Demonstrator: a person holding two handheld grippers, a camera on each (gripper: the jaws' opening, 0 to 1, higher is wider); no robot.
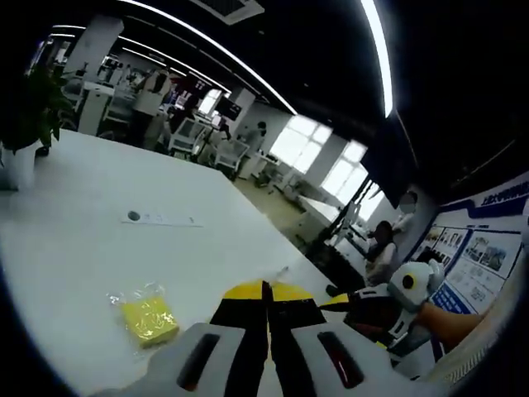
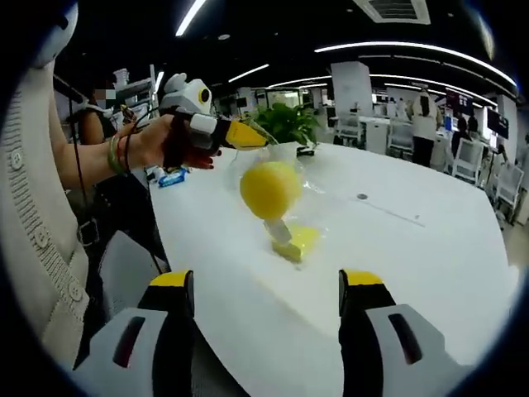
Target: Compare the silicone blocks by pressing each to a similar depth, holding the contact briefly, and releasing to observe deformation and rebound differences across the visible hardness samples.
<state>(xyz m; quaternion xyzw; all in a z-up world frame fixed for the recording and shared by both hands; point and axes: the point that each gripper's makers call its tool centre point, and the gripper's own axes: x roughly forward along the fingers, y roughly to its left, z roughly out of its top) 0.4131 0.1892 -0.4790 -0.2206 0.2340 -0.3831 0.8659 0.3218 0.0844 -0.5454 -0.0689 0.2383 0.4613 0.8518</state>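
My left gripper (image 1: 266, 291) has its yellow-tipped jaws shut. In the right gripper view a hand holds that left gripper (image 2: 248, 134) above the white table (image 2: 430, 248), pinching the top of a clear plastic bag (image 2: 289, 178). A round yellow silicone block (image 2: 269, 188) hangs inside the bag. Below it a flat yellow block (image 2: 296, 242) lies on the table; it sits in its own clear wrap (image 1: 149, 318). My right gripper (image 2: 266, 285) stands open with nothing between its jaws, short of both blocks. The right gripper (image 1: 355, 308) enters the left gripper view from the right.
A potted plant (image 2: 285, 124) (image 1: 21, 124) stands at the table's far end. A thin strip with a dark dot (image 1: 157, 219) (image 2: 388, 208) lies mid-table. A blue packet (image 2: 172, 176) lies near the table edge. People and office chairs are beyond the table.
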